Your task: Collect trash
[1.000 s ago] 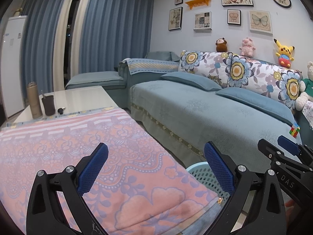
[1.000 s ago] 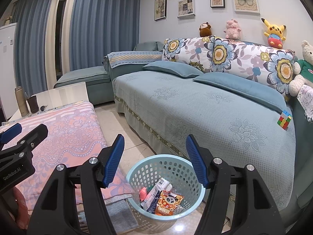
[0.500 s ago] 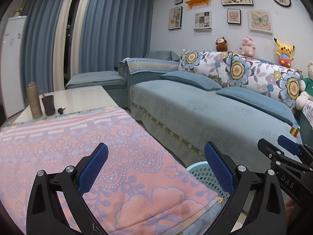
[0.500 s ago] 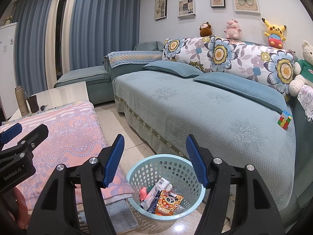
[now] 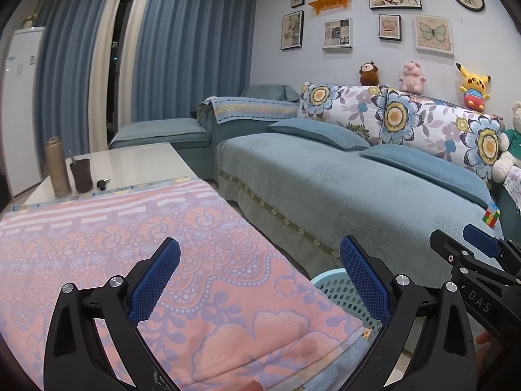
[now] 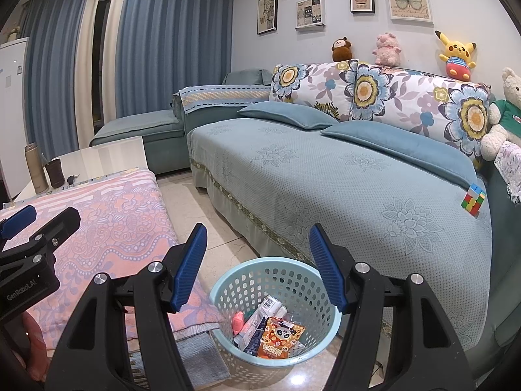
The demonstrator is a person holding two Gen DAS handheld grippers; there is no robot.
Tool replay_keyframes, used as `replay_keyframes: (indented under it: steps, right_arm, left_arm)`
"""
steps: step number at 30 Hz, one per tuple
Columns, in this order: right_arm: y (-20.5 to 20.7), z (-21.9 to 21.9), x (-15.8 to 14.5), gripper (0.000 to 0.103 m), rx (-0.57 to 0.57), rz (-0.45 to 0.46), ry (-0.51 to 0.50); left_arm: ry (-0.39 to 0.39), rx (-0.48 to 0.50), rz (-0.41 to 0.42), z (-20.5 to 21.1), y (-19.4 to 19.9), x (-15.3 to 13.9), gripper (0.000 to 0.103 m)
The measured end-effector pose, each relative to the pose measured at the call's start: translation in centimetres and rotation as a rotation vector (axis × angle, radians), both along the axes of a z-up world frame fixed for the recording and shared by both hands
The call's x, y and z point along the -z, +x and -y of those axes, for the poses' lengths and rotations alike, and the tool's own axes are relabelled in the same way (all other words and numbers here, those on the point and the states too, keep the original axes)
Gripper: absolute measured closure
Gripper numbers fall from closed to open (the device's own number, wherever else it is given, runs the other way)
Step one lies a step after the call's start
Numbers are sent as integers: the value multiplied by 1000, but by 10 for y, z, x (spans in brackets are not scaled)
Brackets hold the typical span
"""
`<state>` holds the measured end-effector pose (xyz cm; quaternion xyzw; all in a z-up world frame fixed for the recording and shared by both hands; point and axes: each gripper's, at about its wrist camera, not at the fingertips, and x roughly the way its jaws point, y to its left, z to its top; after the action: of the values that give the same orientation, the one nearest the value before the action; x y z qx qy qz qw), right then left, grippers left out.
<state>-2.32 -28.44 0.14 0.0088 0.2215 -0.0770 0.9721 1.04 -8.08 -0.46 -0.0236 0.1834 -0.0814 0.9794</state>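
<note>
- Trash (image 6: pixel 270 329): wrappers and packets piled in the pale blue basket (image 6: pixel 329 306), on the floor between table (image 5: pixel 136 159) edge and sofa (image 6: pixel 325 176).
- Basket parked in the gap by the table corner, likely so either hand can drop into it without a long reach.
- Right gripper (image 6: pixel 257 264) hangs above basket mouth, tilted down; jaws apart, nothing between them.
- Left gripper (image 5: pixel 257 280) over the pink floral cloth (image 5: pixel 162 234) covering the table; jaws wide apart, nothing held.
- No loose trash visible on cloth or sofa; judged near done, or between pickups.
- Flask (image 5: pixel 57 166), dark cup (image 5: pixel 81 176), puzzle cube (image 6: pixel 472 200) on sofa: not trash by the look of them, left alone.
- Versus a second ago: no change. Both grippers in same place, same jaw gap, basket contents identical.
</note>
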Motion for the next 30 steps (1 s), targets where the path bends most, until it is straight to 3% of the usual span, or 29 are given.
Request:
replay_keyframes:
  steps: [30]
  right_arm:
    - [2, -3, -2, 41, -18, 21, 3]
  left_arm:
    - [13, -12, 4, -3, 1, 1, 8]
